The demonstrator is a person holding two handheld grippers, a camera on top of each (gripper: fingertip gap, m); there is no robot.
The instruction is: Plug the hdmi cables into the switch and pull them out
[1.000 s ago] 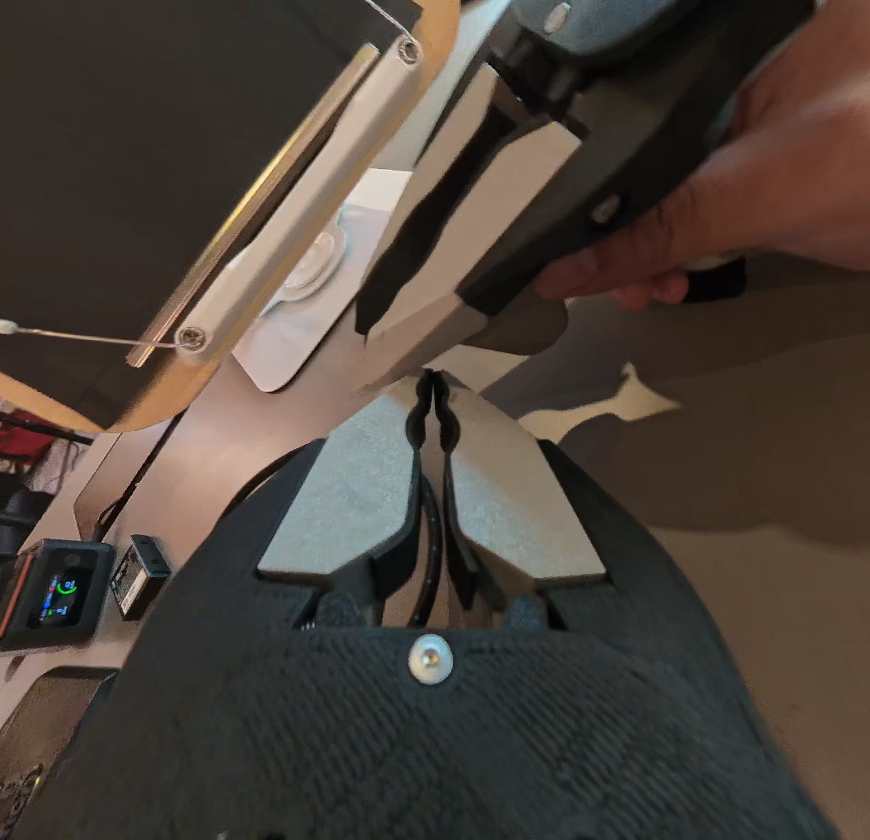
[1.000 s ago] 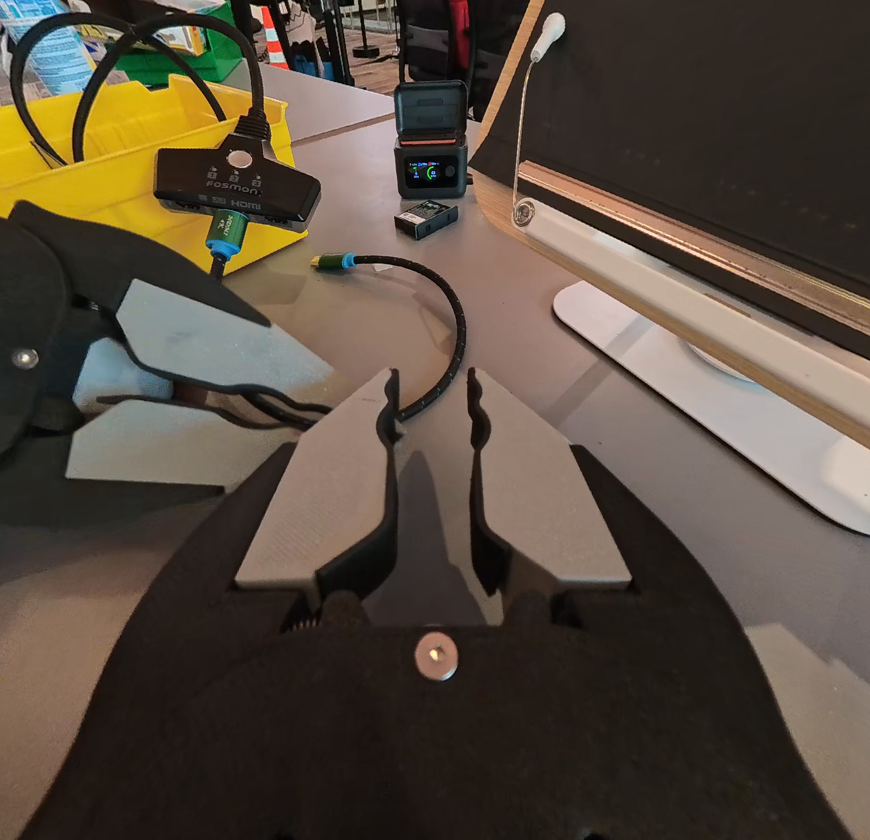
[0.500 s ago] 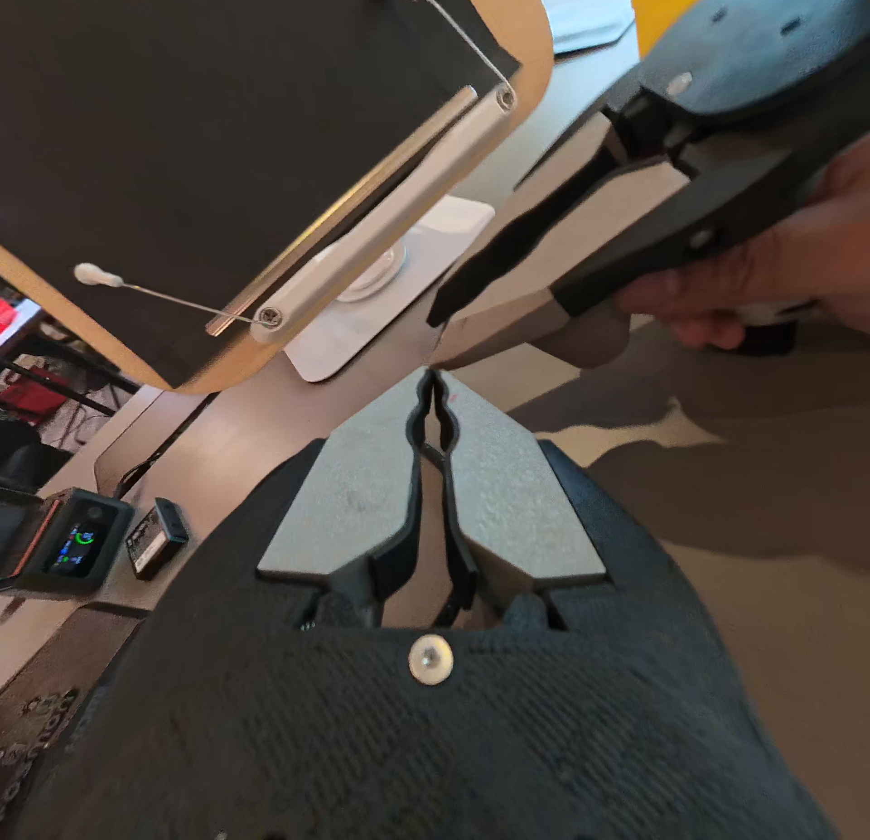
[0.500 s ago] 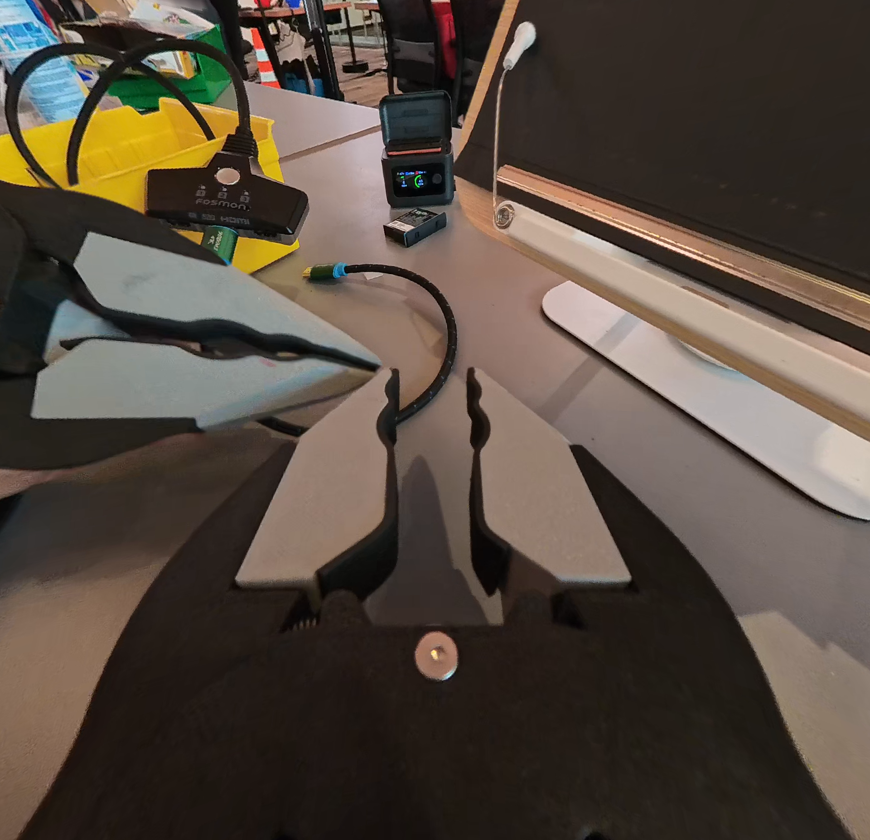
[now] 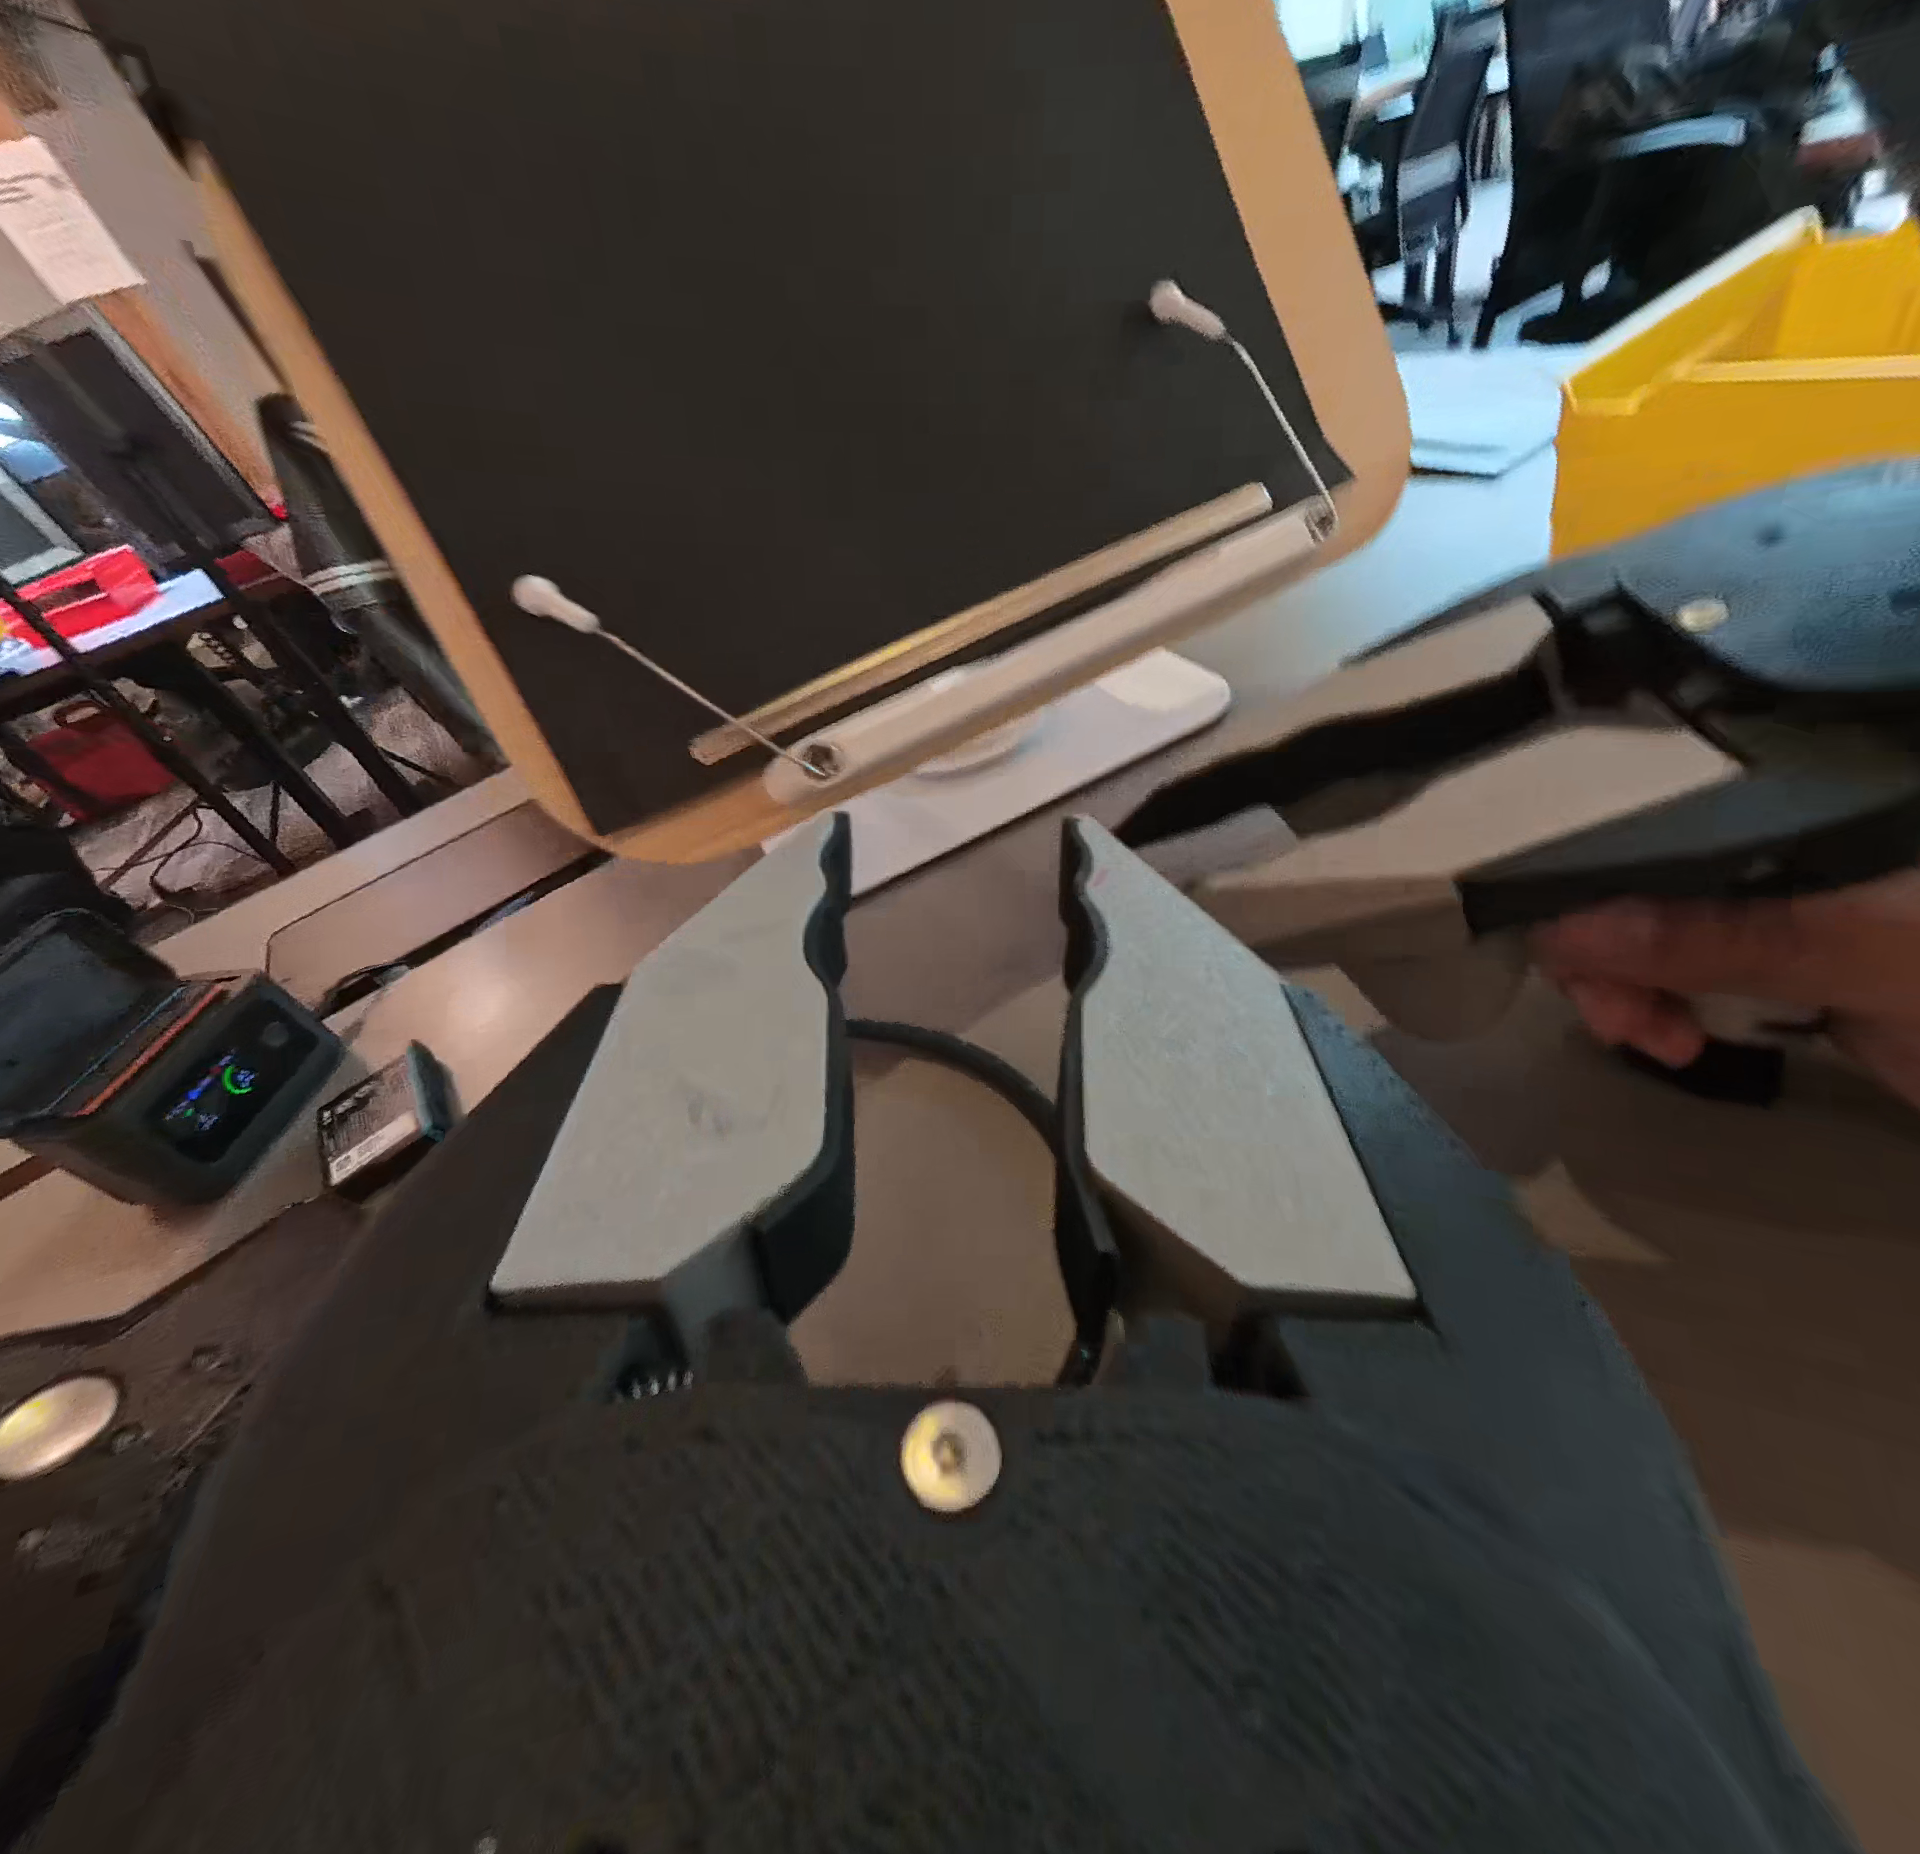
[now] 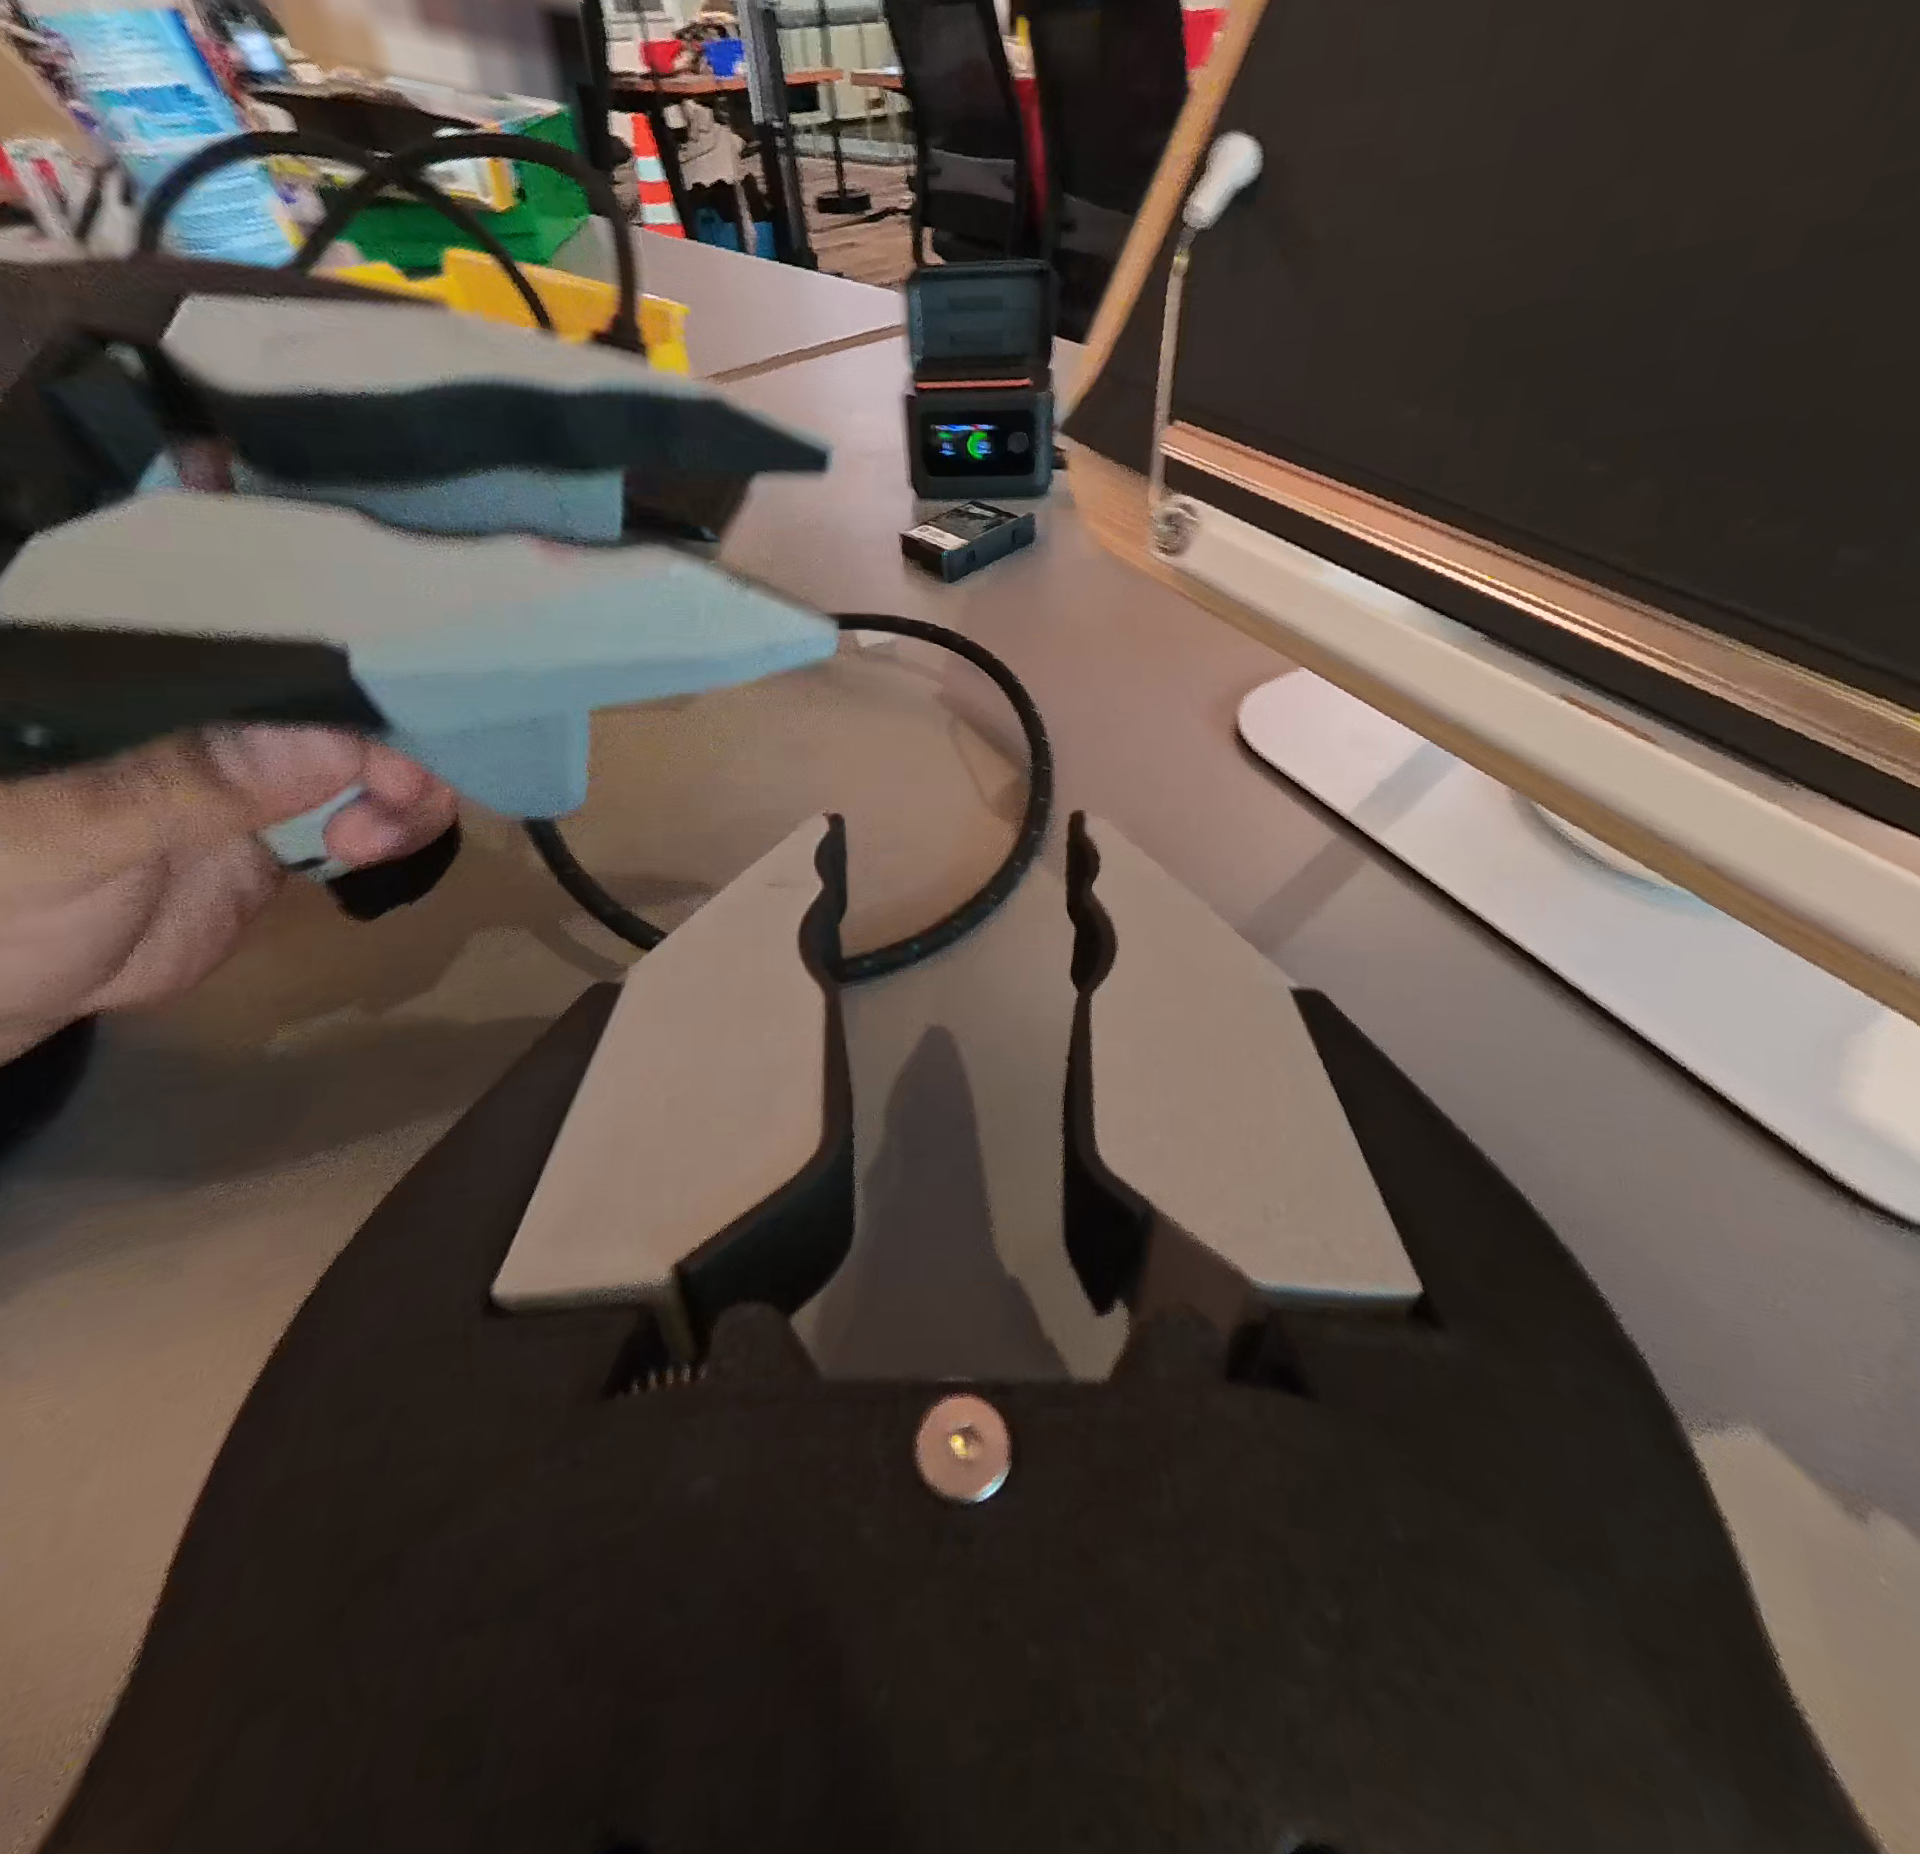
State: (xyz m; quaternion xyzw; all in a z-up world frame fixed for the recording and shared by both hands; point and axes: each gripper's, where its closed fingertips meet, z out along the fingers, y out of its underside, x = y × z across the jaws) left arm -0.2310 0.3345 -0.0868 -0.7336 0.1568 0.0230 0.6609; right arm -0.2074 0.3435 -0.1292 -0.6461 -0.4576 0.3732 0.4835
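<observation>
Cable (image 6: 1023, 755): black braided loop lying free on desk (image 6: 1195, 869); plug end hidden behind left gripper (image 6: 727, 547), switch not visible.

Step, as judged: regrasp cable near plug. Best pinch rigid plug body, not braid, and square it to port before pushing.

Right gripper (image 6: 951, 838): released, empty; cable arcs from 9 o'clock past tips to 12.

Left gripper (image 5: 951, 848): released, empty; cable (image 5: 966, 1061) on desk below, inside finger gap.

Stand (image 6: 1558, 298) at 2 o'clock.

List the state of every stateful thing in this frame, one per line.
Left tongs: open, empty.
Right tongs: open, empty.
Braided cable: loose on the table, curved, ungripped.
Small black case: lid up, screen lit.
Black board: propped, tilted back.
</observation>
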